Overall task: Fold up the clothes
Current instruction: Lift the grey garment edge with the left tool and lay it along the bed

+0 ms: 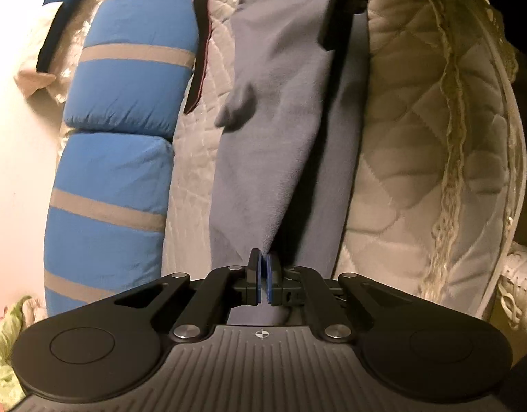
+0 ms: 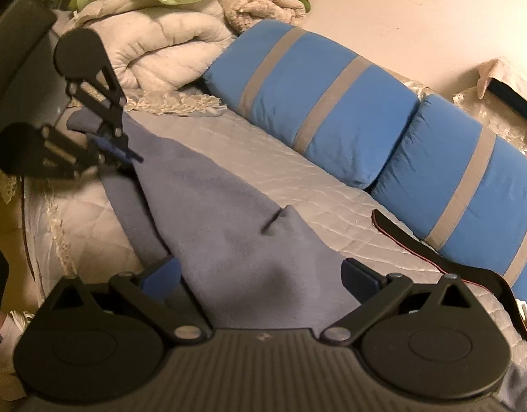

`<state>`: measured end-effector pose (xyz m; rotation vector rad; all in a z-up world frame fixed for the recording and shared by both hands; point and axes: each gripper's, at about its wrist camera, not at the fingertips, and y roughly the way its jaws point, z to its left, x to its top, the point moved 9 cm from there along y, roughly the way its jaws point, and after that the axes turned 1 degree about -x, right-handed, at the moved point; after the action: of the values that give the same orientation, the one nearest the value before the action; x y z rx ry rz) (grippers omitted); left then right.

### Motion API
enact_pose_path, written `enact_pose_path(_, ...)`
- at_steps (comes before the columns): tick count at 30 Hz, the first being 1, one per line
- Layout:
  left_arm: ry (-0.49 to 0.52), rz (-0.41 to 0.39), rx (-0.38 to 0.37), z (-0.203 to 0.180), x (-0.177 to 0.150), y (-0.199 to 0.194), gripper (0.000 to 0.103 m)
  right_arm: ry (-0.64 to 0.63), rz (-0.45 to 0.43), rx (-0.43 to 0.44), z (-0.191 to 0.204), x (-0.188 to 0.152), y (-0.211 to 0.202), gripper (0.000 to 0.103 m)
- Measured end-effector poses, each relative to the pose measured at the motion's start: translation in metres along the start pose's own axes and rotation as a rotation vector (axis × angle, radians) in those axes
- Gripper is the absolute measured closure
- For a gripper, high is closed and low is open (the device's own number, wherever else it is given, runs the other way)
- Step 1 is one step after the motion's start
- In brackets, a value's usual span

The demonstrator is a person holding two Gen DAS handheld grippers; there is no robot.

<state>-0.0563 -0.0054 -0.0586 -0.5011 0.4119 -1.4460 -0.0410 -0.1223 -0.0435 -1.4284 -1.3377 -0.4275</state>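
Quilted bed (image 2: 263, 158) carries my grey-blue garment (image 2: 222, 226) along its near edge, left gripper (image 1: 263, 274) pinched shut on one end, right gripper (image 2: 260, 281) gaping around the other, so I fear lifting now drags it lopsided.

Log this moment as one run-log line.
stage: grasping grey-blue garment on quilted bed | left gripper: shut on garment edge | right gripper: open, garment between fingers

The garment (image 2: 229, 226) lies on the bed (image 2: 297, 178), stretched between both grippers. Two pillows (image 2: 332, 103) line the far edge, blankets (image 2: 167, 44) heaped to their left.
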Motion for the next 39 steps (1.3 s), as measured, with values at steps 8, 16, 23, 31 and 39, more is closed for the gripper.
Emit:
enact_pose_path(8,0.02,0.032,-0.059,-0.005,-0.011,-0.006,0.101,0.006,0.022,0.024,0.004,-0.002,0.005,0.0)
enact_pose_path(16,0.062,0.117,-0.124,-0.023,-0.032,0.004,0.103,0.051,0.028,0.028,-0.002,-0.001,0.006,0.0)
enact_pose_path(23,-0.183,0.066,-0.254,0.009,-0.048,-0.005,0.079,0.083,0.037,0.019,-0.006,-0.001,0.008,0.0)
enact_pose_path(31,-0.512,0.08,-0.199,0.076,-0.116,-0.004,0.046,0.086,0.036,0.014,-0.006,0.001,0.006,0.0)
enact_pose_path(39,-0.801,0.072,-0.346,0.101,-0.176,0.008,0.046,0.062,0.026,0.052,0.006,0.004,0.002,0.0)
